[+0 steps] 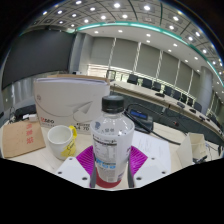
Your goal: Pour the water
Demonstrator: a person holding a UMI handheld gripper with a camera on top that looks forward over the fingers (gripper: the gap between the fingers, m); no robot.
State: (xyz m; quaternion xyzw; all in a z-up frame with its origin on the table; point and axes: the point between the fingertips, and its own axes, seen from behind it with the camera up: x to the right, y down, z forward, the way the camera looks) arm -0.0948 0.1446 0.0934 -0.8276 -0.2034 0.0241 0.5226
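Note:
A clear plastic water bottle point(111, 135) with a white cap and a white-and-blue label stands upright between my fingers. My gripper point(111, 172) is shut on the bottle's lower body, and both magenta pads point(85, 158) press against its sides. Just left of the bottle a white cup point(61, 141) with a yellow design stands on the table point(160, 150). The bottle's base is hidden low between the fingers.
A large white box point(68, 100) stands behind the cup. A brown cardboard item point(17, 138) lies further left. Dark cables and small devices point(140, 118) sit on the table to the right. Beyond are office chairs and windows.

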